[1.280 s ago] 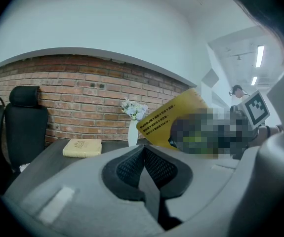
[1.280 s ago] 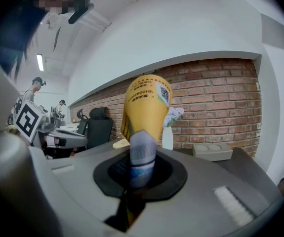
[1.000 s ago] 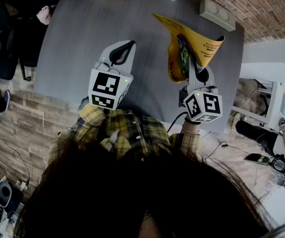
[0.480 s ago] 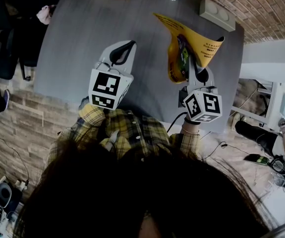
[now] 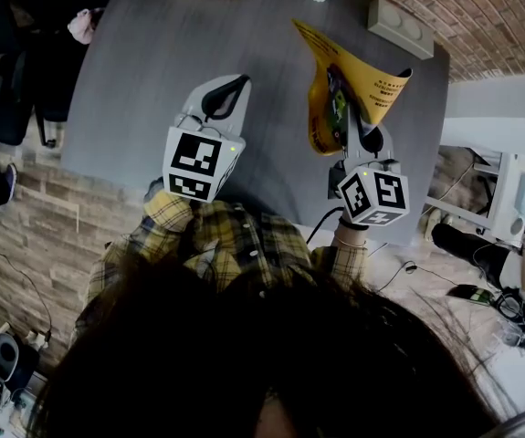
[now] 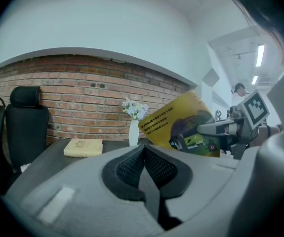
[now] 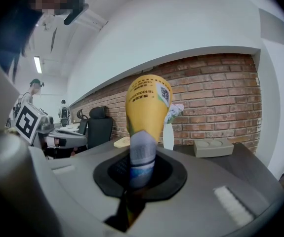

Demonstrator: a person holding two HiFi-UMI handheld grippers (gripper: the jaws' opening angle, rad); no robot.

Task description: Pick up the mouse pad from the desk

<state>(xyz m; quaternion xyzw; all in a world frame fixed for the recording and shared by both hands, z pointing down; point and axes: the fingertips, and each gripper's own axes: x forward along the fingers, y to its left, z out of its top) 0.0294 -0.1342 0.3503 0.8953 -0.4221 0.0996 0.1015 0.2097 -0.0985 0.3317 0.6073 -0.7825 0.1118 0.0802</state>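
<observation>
Two grippers hover above the table [image 5: 152,62]. Fingers of the right gripper [image 7: 141,164] pinch the yellow mouse pad [image 5: 358,80] aloft. Those of the left gripper [image 6: 144,164] sit pressed together, empty.

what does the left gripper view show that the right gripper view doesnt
Only the left gripper view: the left claw with its own jaws shut and empty, and the right claw seen from the side. Only the right gripper view: the grey box, and the right claw's jaws pinching the yellow mouse pad. Both: the mouse pad, the white vase, the brick wall.
</observation>
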